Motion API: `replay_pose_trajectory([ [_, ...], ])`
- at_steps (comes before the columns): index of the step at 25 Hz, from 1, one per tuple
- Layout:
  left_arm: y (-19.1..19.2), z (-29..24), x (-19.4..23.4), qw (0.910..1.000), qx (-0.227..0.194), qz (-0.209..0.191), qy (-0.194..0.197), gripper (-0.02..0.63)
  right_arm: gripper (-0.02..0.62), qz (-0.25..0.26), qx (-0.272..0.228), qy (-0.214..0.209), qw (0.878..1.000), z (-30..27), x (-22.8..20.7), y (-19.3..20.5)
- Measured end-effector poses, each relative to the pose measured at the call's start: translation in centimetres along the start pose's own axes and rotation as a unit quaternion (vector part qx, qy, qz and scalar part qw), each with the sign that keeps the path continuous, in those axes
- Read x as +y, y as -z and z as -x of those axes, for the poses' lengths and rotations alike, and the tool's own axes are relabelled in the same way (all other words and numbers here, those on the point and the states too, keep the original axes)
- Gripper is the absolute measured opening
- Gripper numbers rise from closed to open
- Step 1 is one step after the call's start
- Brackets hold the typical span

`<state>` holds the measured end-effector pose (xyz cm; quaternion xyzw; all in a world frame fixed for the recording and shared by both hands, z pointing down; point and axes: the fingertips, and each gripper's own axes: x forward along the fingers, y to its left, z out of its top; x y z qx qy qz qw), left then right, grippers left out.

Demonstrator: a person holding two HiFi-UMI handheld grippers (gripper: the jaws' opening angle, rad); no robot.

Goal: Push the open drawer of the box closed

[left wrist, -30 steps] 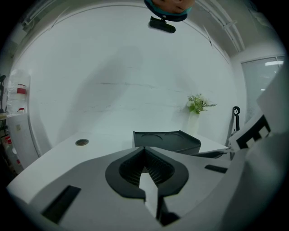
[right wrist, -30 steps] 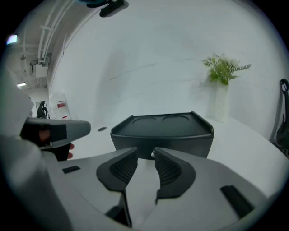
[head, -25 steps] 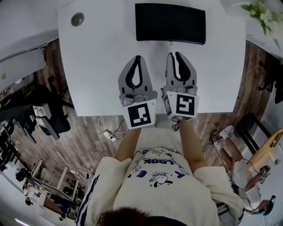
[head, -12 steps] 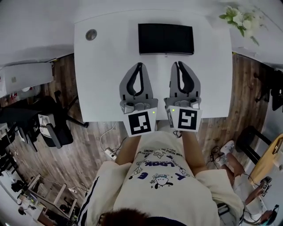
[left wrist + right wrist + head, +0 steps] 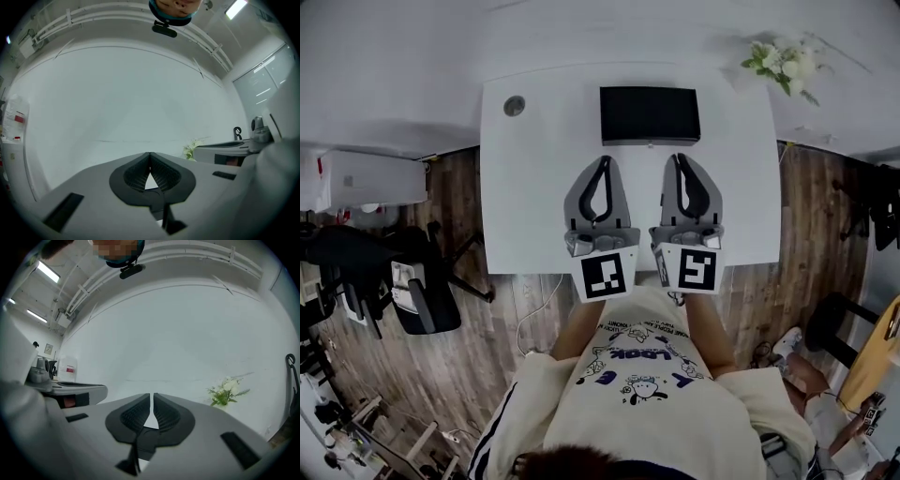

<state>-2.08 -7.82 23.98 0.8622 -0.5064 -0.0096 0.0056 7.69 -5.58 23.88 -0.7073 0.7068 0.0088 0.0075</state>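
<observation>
A flat black box (image 5: 650,114) lies at the far middle of the white table (image 5: 534,187). I cannot tell from above how its drawer stands. Both grippers hover side by side over the table's near half, short of the box. My left gripper (image 5: 602,159) (image 5: 149,153) is shut, tips touching, with nothing held. My right gripper (image 5: 678,157) (image 5: 152,394) is closing, with only a thin slit left between its tips and nothing in it. Both gripper views look past the box at a bare white wall.
A spray of white flowers (image 5: 783,64) (image 5: 227,392) sits at the table's far right corner. A round cable grommet (image 5: 515,105) marks the far left corner. Black office chairs (image 5: 412,281) stand on the wooden floor to the left.
The head view has pulled back, so the table and box look smaller and more central. Both grippers keep their side-by-side place before the box.
</observation>
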Motion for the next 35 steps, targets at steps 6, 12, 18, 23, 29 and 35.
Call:
replay_pose_trajectory([
  [6, -1.3, 1.2, -0.3, 0.9998, -0.017, -0.008, 0.005, 0.009, 0.04, -0.001, -0.008, 0.0, 1.0, 1.1, 0.2, -0.9],
  [12, -2.1, 1.8, -0.3, 0.9995, -0.028, -0.012, 0.007, 0.009, 0.035, 0.017, -0.006, -0.006, 1.0, 1.7, 0.4, -0.9],
  [18, -2.5, 2.0, -0.3, 0.9992, -0.034, -0.014, 0.014, 0.009, 0.035, 0.002, -0.018, 0.001, 1.0, 1.6, 0.9, -1.7],
  [23, -2.7, 1.8, -0.2, 0.9992, -0.034, -0.011, 0.017, 0.009, 0.035, 0.018, -0.014, 0.001, 1.0, 1.5, 0.9, -1.2],
  [29, -2.8, 1.2, -0.2, 0.9991, -0.034, -0.016, 0.019, 0.009, 0.035, 0.008, -0.014, 0.004, 1.0, 0.8, 0.9, -1.5],
  [35, -2.7, 1.2, -0.2, 0.9991, -0.033, -0.023, 0.015, 0.009, 0.035, 0.004, -0.013, 0.004, 1.0, 0.7, 1.0, -1.5],
])
